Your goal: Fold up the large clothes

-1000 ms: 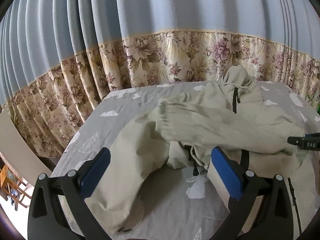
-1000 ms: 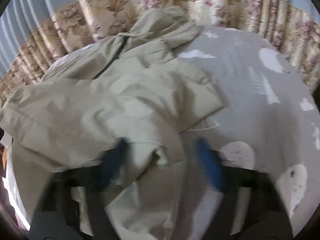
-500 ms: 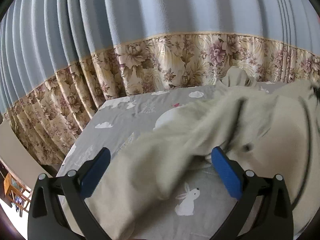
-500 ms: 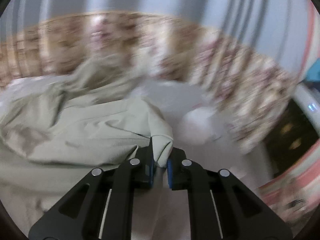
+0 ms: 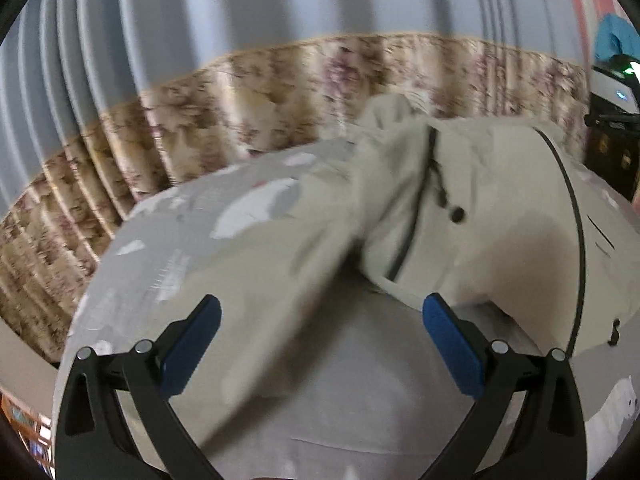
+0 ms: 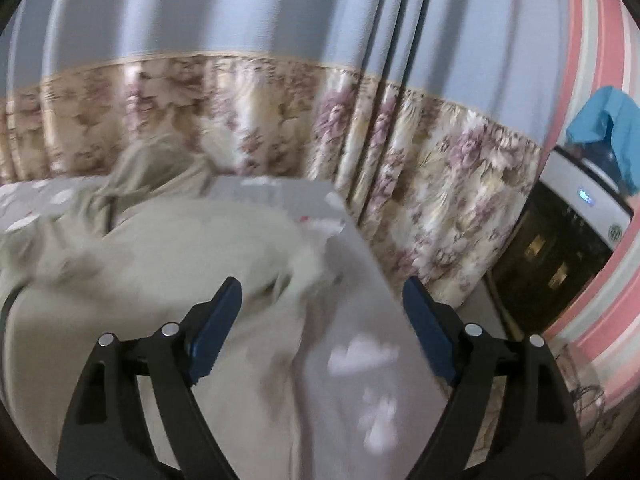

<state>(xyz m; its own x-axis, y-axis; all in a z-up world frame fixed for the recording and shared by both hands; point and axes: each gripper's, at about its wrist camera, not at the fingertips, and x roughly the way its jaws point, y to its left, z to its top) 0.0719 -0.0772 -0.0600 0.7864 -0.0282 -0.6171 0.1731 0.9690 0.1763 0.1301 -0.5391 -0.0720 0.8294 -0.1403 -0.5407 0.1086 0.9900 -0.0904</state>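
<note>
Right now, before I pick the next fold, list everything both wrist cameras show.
jacket: one, beige with a dark zip, spread on the bed
bed sheet: one, grey with white cloud print, under the jacket
curtain: one, blue-grey with a floral band, behind the bed
cloth: one, blue, draped far right
appliance: one, white top and dark front, far right
left gripper: open, nothing between its pads
right gripper: jaws just opened, holding nothing

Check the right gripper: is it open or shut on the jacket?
Open. The right gripper has just been opening; its blue pads stand wide apart, nothing pinched, the beige jacket lying beyond.
</note>
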